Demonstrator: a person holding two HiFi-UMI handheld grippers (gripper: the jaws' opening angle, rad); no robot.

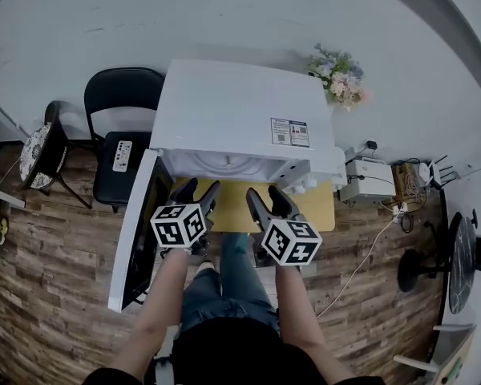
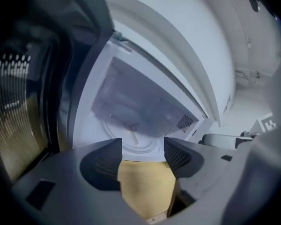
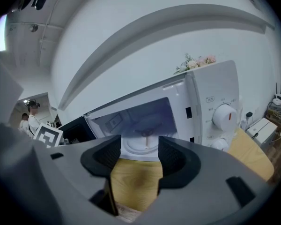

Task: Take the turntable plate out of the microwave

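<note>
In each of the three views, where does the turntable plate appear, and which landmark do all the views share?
Head view: the turntable plate cannot be made out; the microwave top covers the cavity.
Left gripper view: turntable plate at low centre, on the floor of the open cavity.
Right gripper view: it sits just below centre, inside the open cavity.
Shared landmark: the yellow table in front of the microwave, at bottom centre in both gripper views.

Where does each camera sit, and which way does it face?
Head view: on the person's head, looking down on microwave, forearms, left gripper, right gripper.
Left gripper view: on the left gripper, along its open jaws into the microwave.
Right gripper view: likewise, on the right gripper.
Shared: both gripper views see the turntable plate.
</note>
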